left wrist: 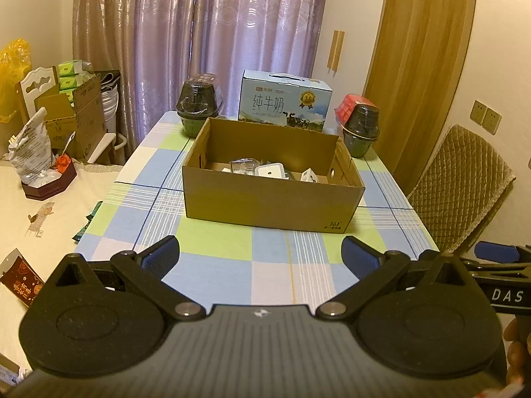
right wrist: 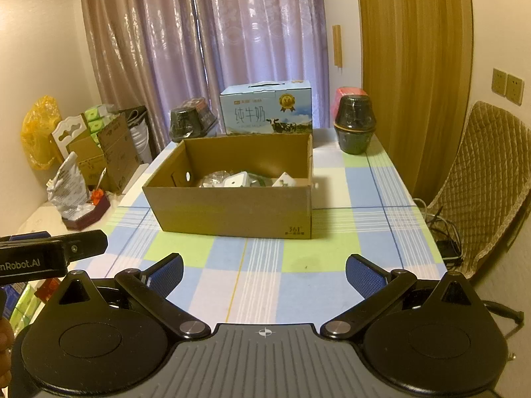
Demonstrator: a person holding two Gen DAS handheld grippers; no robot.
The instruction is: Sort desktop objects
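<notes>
On the checked desk (left wrist: 212,248) the open cardboard box (left wrist: 272,199) sits dead ahead of both my claws, long side toward me, already holding the small white items (left wrist: 270,169). Behind it stands a milk carton (left wrist: 285,101). My left claw (left wrist: 260,258) and right claw (right wrist: 264,273) hover spread wide and empty, about equally near.

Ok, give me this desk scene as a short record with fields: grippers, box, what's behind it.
left gripper: open, empty, above the tablecloth
right gripper: open, empty
cardboard box: open-topped, mid-table, small white items inside
milk carton: upright behind the box
dark jars: one at each far corner
tablecloth: checked, bare near the grippers
</notes>
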